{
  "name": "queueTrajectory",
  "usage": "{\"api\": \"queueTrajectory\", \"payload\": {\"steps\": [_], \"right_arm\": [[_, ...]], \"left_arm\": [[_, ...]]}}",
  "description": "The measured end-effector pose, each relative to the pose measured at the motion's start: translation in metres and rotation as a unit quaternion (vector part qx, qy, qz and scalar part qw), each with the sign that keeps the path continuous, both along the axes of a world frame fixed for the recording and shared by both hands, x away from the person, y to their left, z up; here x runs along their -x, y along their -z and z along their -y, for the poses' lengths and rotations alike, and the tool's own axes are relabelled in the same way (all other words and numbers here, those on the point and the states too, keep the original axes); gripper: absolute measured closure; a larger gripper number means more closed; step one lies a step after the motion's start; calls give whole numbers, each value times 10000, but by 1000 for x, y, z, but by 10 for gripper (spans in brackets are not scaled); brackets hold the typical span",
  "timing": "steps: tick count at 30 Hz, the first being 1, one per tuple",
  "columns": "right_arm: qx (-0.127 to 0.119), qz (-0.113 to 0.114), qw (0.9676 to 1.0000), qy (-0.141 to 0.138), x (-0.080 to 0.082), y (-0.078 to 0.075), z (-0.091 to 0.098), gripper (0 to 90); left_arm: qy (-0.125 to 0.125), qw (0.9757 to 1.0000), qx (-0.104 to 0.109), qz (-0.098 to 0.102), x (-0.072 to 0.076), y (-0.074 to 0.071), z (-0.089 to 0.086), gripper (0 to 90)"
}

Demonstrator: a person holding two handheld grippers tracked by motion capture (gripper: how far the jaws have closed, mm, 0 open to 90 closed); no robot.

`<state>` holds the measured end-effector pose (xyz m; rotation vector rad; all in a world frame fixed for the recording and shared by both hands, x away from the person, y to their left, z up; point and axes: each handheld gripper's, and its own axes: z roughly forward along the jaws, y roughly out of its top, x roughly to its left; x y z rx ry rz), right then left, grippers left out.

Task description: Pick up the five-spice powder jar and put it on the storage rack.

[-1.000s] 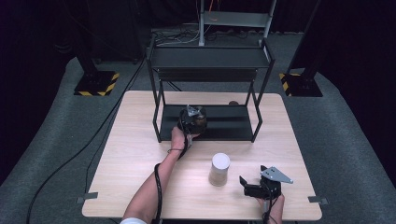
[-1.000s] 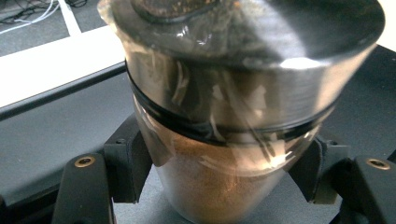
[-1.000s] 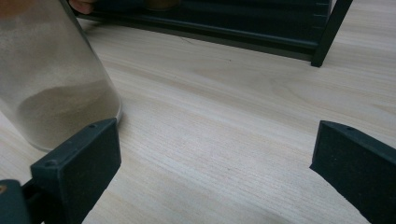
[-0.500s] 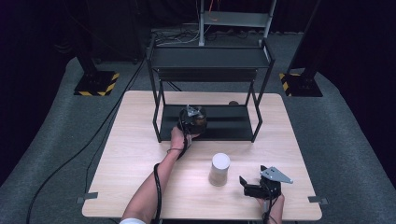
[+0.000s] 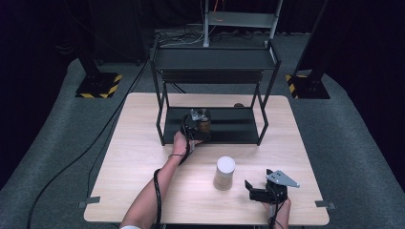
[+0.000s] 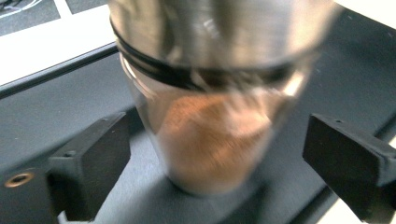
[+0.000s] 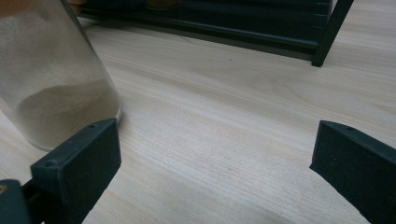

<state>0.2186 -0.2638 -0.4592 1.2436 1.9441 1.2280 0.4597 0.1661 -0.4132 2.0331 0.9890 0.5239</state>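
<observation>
On the rack's lower shelf [image 5: 229, 125], left gripper [image 6: 219, 158] fingers just spread off the spice jar [image 6: 210, 121].

A rack [image 5: 215, 95] stood at the table's [image 5: 143, 186] far side. A jar [image 5: 204, 125] sat on its bottom shelf [image 5: 234, 126], left of middle. Another jar [image 5: 224, 172] stood on the table before the rack.

High view overhead, far; tongs views close, level; shared: shelf [image 5: 215, 125]

The jar [image 6: 212, 107] is blurred (lid cut off above).
</observation>
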Motion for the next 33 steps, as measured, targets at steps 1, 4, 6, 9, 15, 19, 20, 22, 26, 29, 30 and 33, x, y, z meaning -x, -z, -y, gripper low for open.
{"api": "queueTrajectory", "payload": {"steps": [1, 4, 6, 9, 15, 19, 20, 22, 26, 29, 30, 33], "right_arm": [[1, 0, 10000, -1, 0, 0, 0, 2], [1, -4, 10000, 4, 0, 0, 0, 2], [5, -7, 10000, 5, 0, 0, 0, 2], [14, -6, 10000, 1, 0, 0, 0, 2], [23, -22, 10000, -5, -1, -1, 0, 3], [44, -23, 10000, -3, -1, -1, -1, 3], [47, -28, 10000, -1, -1, -1, -1, 2], [59, -33, 10000, 2, -1, -1, -2, 3], [63, -34, 10000, 5, -1, -1, -2, 3], [56, -34, 10000, 7, -1, -1, -2, 3], [47, -30, 10000, 13, -1, -1, -2, 3], [51, -32, 10000, 13, -1, -1, -2, 3]], "left_arm": [[23, 10000, -40, 4, 2, -2, -1, 43], [91, 9999, -102, 16, 8, -6, -5, 31], [122, 9998, -111, 64, 14, -8, -10, 26], [196, 9997, -139, 60, 19, -11, -15, 13], [482, 9984, -269, 101, 47, -15, -28, 0], [555, 9980, -279, 126, 62, -13, -35, 0], [584, 9978, -287, 149, 73, -11, -40, 0], [623, 9975, -300, 132, 84, -8, -46, 0], [684, 9971, -335, 92, 99, -2, -55, 0], [673, 9973, -287, 26, 115, 5, -64, 0], [677, 9974, -259, -48, 125, 9, -70, 0], [656, 9975, -256, -75, 135, 12, -74, 0]]}}
